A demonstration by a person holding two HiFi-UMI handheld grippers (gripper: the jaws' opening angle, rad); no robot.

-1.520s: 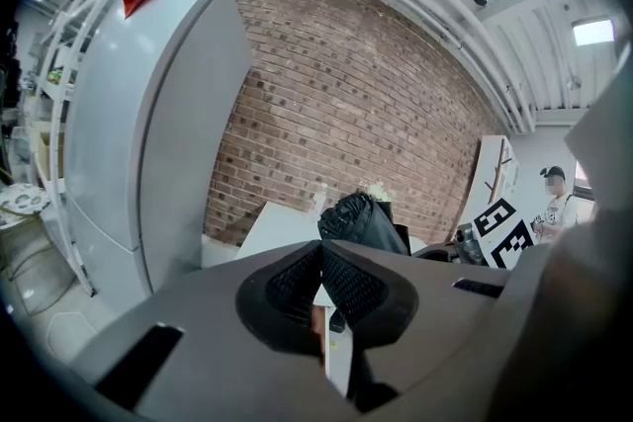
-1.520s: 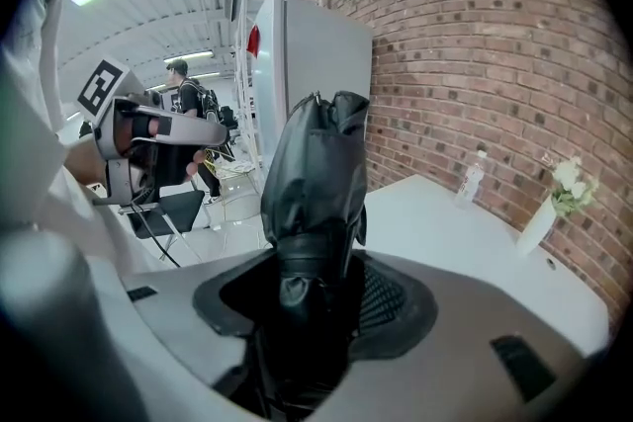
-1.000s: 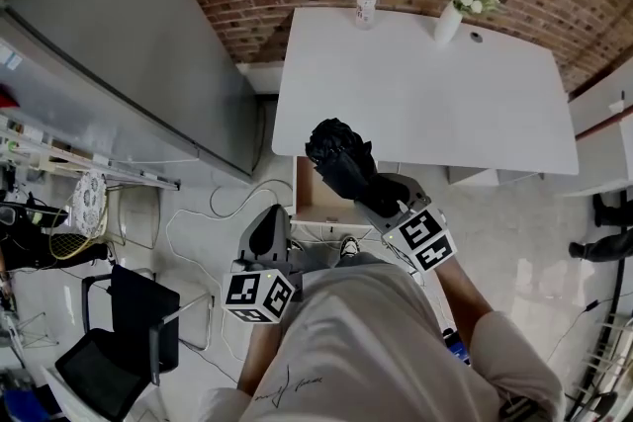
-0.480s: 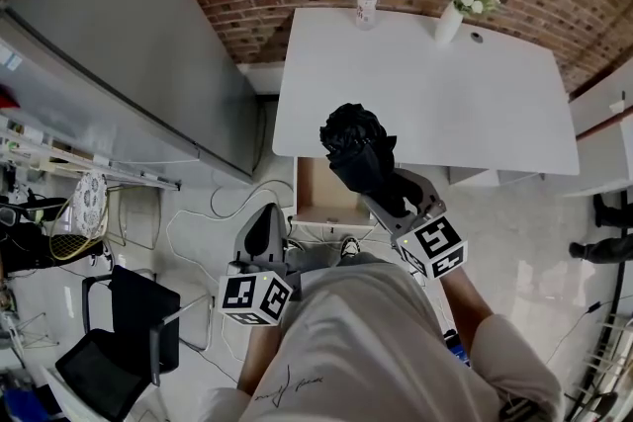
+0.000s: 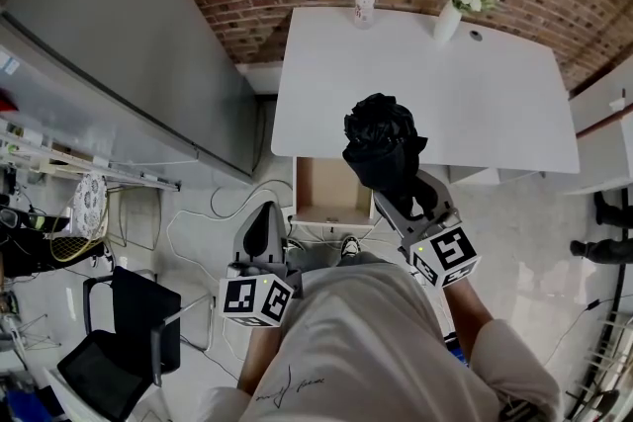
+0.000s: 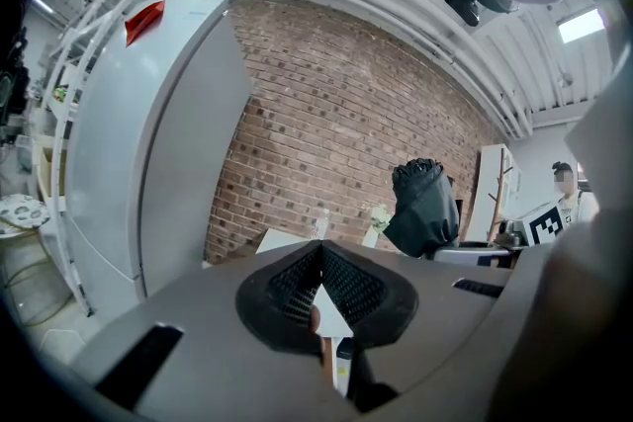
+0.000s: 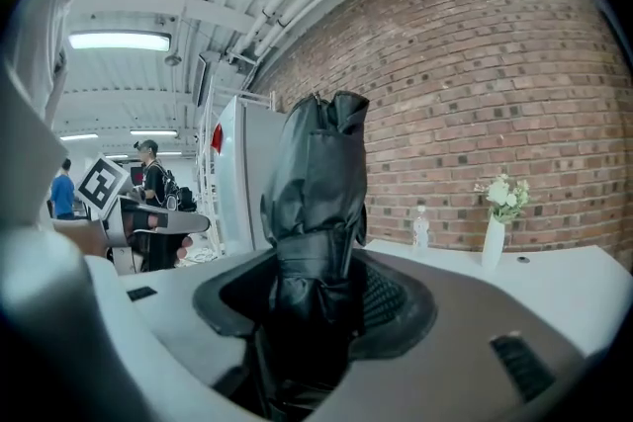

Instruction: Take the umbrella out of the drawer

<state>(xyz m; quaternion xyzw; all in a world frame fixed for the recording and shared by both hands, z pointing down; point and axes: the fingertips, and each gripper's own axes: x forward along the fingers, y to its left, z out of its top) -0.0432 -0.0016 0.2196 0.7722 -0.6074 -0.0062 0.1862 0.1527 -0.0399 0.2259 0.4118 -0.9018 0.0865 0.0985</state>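
- The right gripper point(image 5: 404, 191) has come up and across. The umbrella point(image 5: 384, 143) was sitting over the drawer point(image 5: 331, 193) a second ago, and now its bunched black top is up in front of the worktop point(image 5: 475, 104) edge.
- The grip hasn't changed: in the right gripper view the jaws are fairly wide and clamped around the folded umbrella's lower part point(image 7: 315, 222), which stands roughly upright out of them.
- With the umbrella out of the way you can see into the drawer, and what shows is just bare wood. It's still pulled open under the worktop.
- The left gripper point(image 5: 265, 224) has hardly budged. It's low by the person's body with its jaw tips together and nothing in them.
- So I'd say the take-out part is basically done. What's left is probably setting the umbrella down somewhere, likely on the worktop.
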